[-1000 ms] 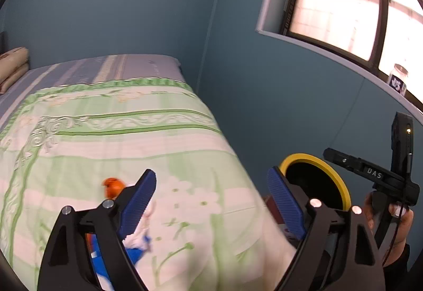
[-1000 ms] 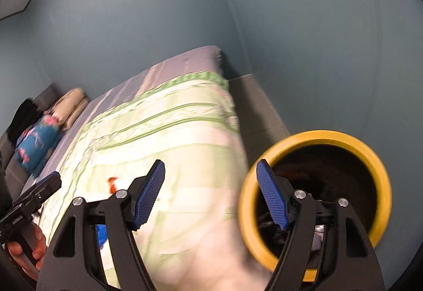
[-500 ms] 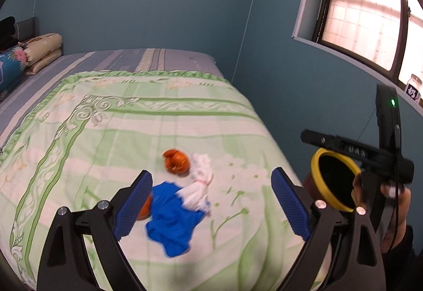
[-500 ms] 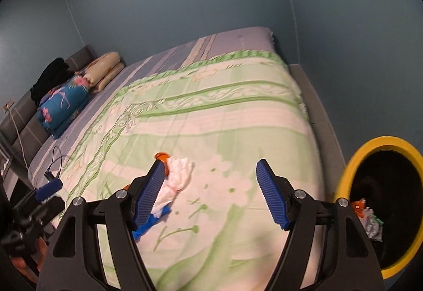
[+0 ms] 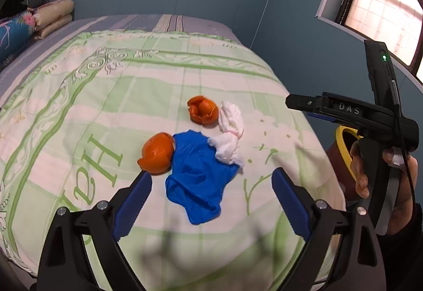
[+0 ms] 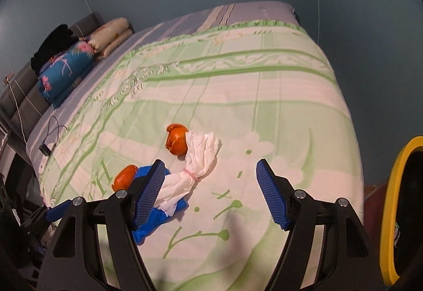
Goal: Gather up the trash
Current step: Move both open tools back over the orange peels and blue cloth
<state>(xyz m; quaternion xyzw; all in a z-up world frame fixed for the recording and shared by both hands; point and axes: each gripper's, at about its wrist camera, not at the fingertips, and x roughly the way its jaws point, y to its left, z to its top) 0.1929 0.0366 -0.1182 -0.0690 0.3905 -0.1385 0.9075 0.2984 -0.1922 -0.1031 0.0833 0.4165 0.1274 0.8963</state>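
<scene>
Orange peel, blue plastic and white tissue lie bunched together on the green-and-cream bedspread (image 5: 111, 84), near its foot end, which puts all four scraps within reach of either tool. The near orange peel (image 5: 157, 153) touches the crumpled blue bag (image 5: 198, 174); the knotted white tissue (image 5: 229, 132) overlaps the bag's far corner and lies just beside the far orange peel (image 5: 203, 113). Both tools hover over the pile with nothing between their pads: the left gripper (image 5: 211, 201) stands wide apart, framing the blue bag, and the right gripper (image 6: 210, 193) is likewise spread and empty, aimed at the tissue, likely so each can take a separate piece.

Only the right wrist view shows the yellow-rimmed bin (image 6: 396, 211) clearly, standing off the bed's corner, plus a cable (image 6: 54, 129) near the folded bedding. The left wrist view alone shows the window (image 5: 380, 5) and the person's hand (image 5: 383, 172) holding the right tool.
</scene>
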